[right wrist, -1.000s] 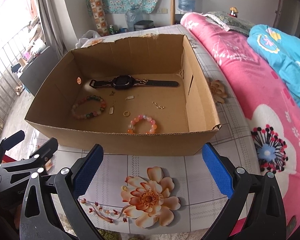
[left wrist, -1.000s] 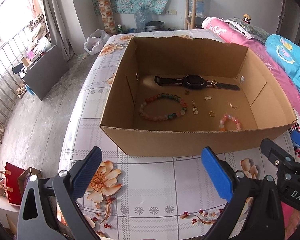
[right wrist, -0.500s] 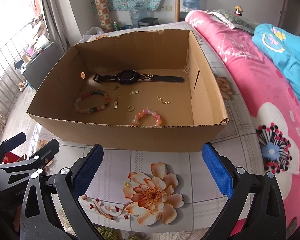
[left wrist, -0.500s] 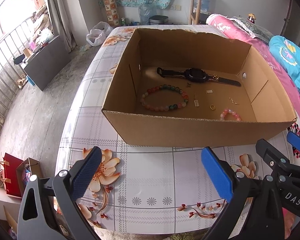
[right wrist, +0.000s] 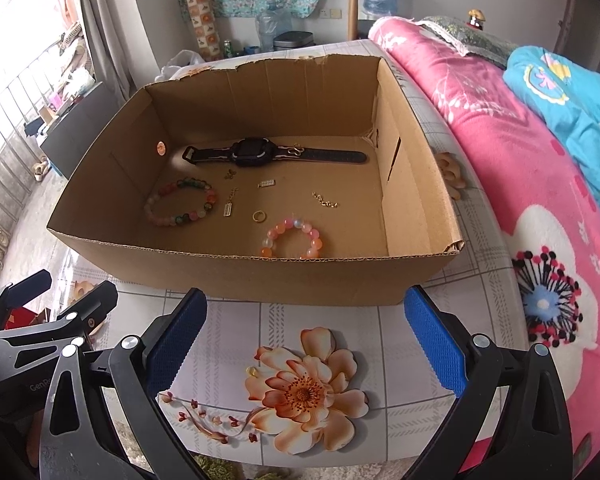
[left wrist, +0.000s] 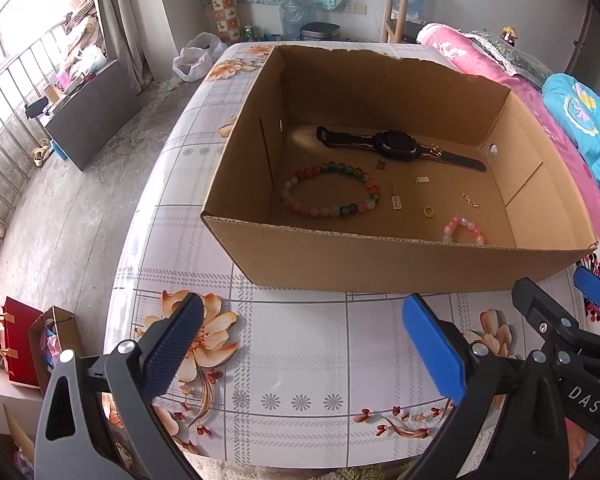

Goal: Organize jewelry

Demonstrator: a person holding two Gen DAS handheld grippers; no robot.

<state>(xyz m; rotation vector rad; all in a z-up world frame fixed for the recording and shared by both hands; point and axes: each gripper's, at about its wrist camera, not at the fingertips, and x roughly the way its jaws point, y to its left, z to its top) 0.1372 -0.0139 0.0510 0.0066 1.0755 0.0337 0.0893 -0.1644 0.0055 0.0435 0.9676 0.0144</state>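
Observation:
An open cardboard box [left wrist: 380,264] [right wrist: 260,280] stands on the flowered table. Inside lie a black watch [left wrist: 396,146] [right wrist: 256,153], a multicoloured bead bracelet [left wrist: 330,196] [right wrist: 180,202], a pink bead bracelet [left wrist: 463,230] [right wrist: 292,238], a gold ring [left wrist: 429,212] [right wrist: 259,216], a small chain [left wrist: 471,201] [right wrist: 325,201] and small charms [left wrist: 396,202] [right wrist: 229,209]. My left gripper [left wrist: 300,340] is open and empty, in front of the box. My right gripper [right wrist: 306,338] is open and empty, also in front of the box.
A pink flowered bed [right wrist: 540,168] with a blue blanket [right wrist: 572,92] runs along the table's right side. The table's left edge [left wrist: 140,208] drops to a grey floor. Bags [left wrist: 24,344] stand on the floor at lower left.
Both grippers have pulled back and up from the box, so more table shows in front of it. The box and jewelry have not moved.

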